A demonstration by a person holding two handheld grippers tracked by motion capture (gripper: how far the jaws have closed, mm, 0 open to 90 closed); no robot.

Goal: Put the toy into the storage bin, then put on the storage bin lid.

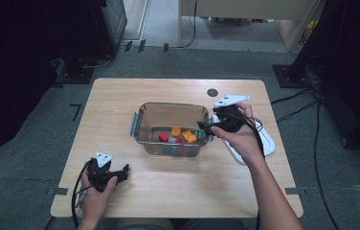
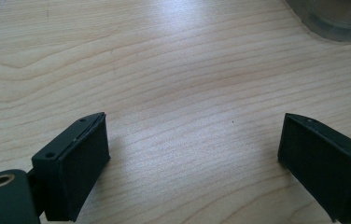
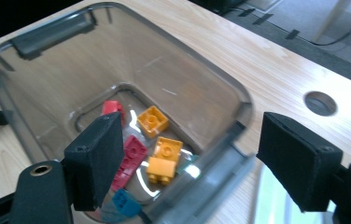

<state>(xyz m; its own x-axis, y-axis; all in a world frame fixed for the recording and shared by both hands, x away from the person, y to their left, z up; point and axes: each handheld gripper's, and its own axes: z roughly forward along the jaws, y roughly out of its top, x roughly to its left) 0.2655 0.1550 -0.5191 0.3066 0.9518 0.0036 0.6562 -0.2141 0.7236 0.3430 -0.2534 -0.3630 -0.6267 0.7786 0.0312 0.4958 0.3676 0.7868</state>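
Bricks [image 3: 157, 144] in tub [image 1: 142, 129] on table [image 1: 120, 96]

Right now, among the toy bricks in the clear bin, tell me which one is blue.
The blue brick is the one lying closest to the right gripper, at the bin's near end. The others are red or orange and sit farther in.

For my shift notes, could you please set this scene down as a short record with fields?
surface: wooden table
container: clear plastic bin, mid-table
contents: toy bricks, orange, red and blue, on the bin floor
right tongs: open, nothing between the jaws, at the bin's right rim
left tongs: open, empty, over bare wood near the front left
beside bin: white lid, under the right hand
table hole: round grommet, behind the bin
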